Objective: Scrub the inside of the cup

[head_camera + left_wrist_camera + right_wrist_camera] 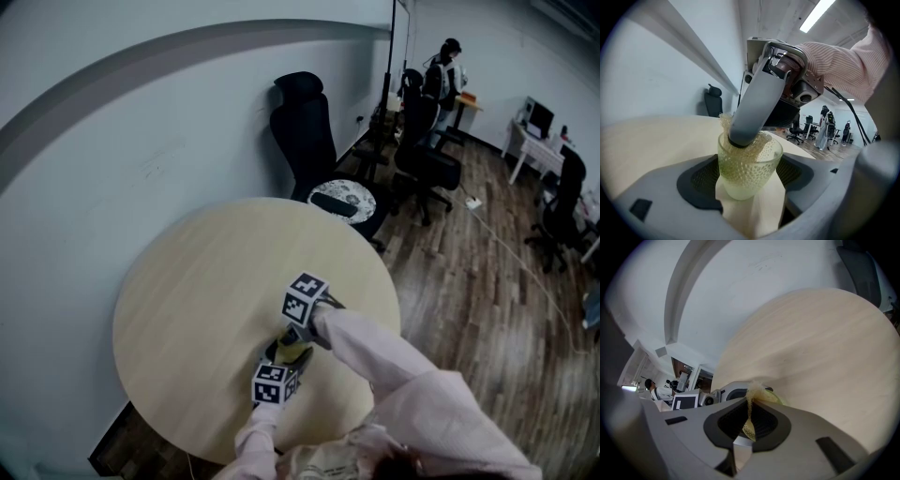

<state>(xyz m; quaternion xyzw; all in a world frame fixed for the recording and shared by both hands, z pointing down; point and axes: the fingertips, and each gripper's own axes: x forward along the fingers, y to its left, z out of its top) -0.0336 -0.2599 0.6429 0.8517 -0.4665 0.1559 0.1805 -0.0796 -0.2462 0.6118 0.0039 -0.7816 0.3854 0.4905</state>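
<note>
The cup (747, 164) stands on the round table (216, 272), near the person's edge, clamped between the left gripper (750, 185) pads so it can't spin or tip. The right gripper (749, 411) is pinched tight on a yellow mesh scrubber (764, 140), nose angled down into the cup's mouth. That looks set for working the inner wall.

Left claw (285, 364) and right claw (296, 336) meeting at cup (292, 351) on table (202, 281)
</note>
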